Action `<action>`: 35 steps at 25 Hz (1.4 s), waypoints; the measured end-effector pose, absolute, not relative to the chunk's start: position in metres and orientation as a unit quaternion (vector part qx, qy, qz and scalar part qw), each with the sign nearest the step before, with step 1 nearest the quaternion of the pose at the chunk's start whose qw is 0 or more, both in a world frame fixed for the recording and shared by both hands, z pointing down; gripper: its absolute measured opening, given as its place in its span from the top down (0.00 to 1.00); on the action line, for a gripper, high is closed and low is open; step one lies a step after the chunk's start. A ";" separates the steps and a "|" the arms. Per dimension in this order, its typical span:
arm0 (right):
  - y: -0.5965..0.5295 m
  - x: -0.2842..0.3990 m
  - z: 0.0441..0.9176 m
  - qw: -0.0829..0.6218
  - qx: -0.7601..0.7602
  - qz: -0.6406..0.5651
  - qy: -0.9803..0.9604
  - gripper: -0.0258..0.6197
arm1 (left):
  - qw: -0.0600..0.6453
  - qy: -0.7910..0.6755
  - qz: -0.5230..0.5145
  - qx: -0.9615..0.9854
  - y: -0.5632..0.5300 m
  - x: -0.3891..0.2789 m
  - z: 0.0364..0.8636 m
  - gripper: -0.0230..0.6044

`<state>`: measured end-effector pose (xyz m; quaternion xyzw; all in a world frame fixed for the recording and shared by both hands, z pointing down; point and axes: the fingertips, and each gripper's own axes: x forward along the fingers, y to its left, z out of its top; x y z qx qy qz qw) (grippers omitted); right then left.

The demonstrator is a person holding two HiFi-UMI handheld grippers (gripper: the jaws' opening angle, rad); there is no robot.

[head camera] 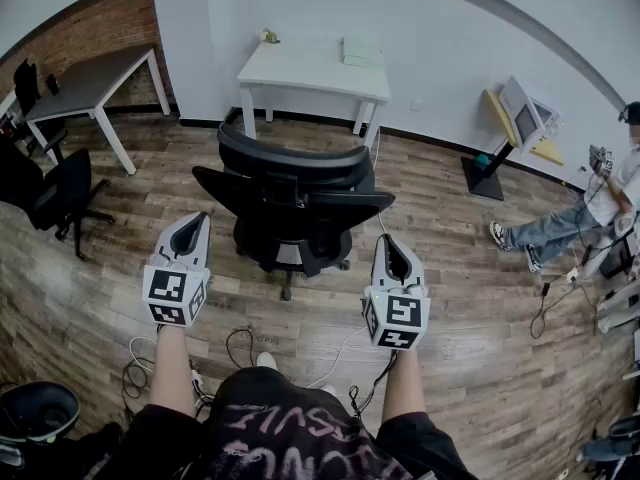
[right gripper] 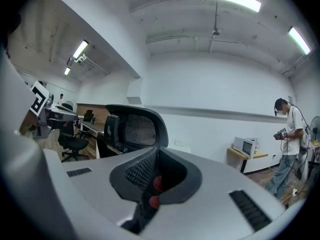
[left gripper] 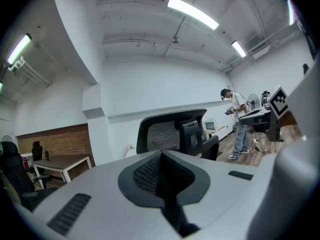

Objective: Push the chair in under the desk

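Facing the black mesh-backed office chair point(head camera: 290, 193), I hold the left gripper point(head camera: 195, 223) and right gripper point(head camera: 387, 243) near its backrest, one to each side, presumably so both can bear evenly on it. Both pairs of jaws are pressed together and empty, which suits pushing rather than grasping. The chair stands on the wood floor, back toward me, well short of the white rectangular desk point(head camera: 310, 68).

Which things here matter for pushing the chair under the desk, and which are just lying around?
For the job: black chair; white desk; left gripper and right gripper, jaws shut, empty.
Lying about: side table; second chair; monitor stand; person at the right.
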<state>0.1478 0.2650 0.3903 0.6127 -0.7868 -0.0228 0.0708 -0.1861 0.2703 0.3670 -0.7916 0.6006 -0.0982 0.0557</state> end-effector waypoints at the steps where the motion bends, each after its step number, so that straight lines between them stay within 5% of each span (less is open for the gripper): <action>1: 0.266 0.146 0.389 0.069 0.611 -0.021 -0.788 0.92 | 0.056 0.600 -0.097 -0.792 0.271 -0.186 0.366 0.94; 35: 0.238 0.095 0.389 0.084 0.618 -0.041 -0.780 0.90 | 0.073 0.567 -0.130 -0.810 0.224 -0.240 0.384 0.94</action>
